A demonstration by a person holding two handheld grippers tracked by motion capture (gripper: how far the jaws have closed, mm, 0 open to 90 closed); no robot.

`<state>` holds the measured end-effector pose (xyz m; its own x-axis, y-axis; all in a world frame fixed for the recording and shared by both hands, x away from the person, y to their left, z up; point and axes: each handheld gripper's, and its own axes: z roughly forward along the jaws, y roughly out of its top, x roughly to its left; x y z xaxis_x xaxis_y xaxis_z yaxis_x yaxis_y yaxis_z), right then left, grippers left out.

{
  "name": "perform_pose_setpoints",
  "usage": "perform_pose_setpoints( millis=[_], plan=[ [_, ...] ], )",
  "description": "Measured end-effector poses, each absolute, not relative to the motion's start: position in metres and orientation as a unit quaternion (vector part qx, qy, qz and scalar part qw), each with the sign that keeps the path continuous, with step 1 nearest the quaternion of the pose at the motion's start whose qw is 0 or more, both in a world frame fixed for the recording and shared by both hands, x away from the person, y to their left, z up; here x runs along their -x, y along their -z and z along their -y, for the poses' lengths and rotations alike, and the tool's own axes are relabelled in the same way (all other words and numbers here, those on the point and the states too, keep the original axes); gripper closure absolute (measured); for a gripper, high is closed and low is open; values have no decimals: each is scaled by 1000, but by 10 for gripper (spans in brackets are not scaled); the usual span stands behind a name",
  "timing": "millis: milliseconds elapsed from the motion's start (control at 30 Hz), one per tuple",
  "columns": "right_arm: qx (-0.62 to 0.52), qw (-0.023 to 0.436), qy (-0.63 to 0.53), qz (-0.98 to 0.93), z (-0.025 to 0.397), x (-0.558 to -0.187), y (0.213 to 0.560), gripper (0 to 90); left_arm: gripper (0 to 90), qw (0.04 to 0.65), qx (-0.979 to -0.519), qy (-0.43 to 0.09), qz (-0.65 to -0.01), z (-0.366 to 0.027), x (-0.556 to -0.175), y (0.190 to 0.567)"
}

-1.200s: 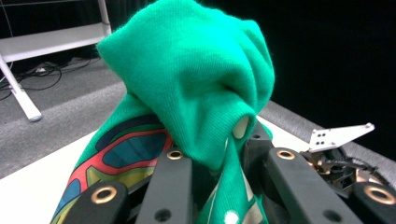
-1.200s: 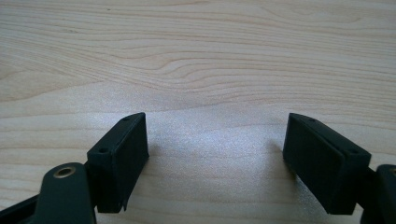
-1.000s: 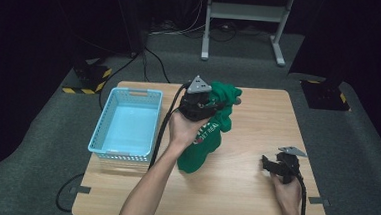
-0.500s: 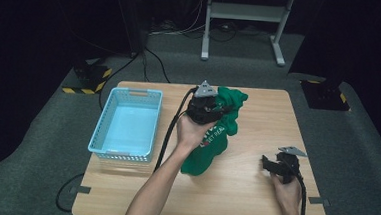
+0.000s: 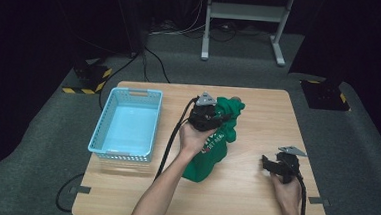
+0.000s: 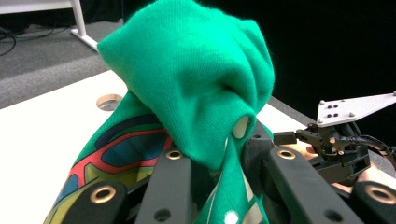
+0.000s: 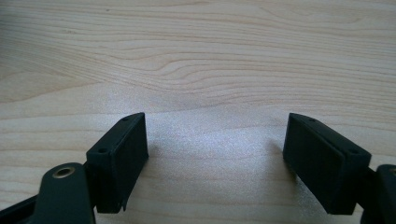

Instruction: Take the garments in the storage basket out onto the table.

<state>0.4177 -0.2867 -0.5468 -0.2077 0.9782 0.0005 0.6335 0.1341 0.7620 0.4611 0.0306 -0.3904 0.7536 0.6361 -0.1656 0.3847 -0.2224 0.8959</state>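
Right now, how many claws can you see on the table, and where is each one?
2. The left claw is near the table's middle, shut on the green garment. The right claw is open, resting on bare wood toward the table's right edge.

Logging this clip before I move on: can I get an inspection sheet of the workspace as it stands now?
Surface: wooden table, bare wood under the right gripper.
Job's things: green shirt bunched mid-table, printed side showing; a fold is pinched in the left gripper.
Clutter: blue basket at the table's left, nothing seen inside.
Grippers: left gripper shut on the shirt; right gripper open, jaws wide apart, low over the table.
Cables: black cable trails from the left gripper; more cables on the floor beyond.
Surroundings: grey floor, white stand, dark backdrop.
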Motion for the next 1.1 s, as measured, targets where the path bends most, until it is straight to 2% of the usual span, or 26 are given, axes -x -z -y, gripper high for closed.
perform_pose_setpoints(
  millis=[333, 800, 1100],
  plan=[
    [-571, 264, -326, -705, 287, -418, 547, 217, 768, 525, -773, -117, -336, -18, -467, 411],
    [-571, 265, -325, -706, 286, -418, 547, 214, 765, 520, -762, -131, -362, -31, -466, 433],
    [-571, 265, -325, -705, 286, -418, 547, 213, 764, 490, -778, -144, -365, -36, -465, 450]
  ],
)
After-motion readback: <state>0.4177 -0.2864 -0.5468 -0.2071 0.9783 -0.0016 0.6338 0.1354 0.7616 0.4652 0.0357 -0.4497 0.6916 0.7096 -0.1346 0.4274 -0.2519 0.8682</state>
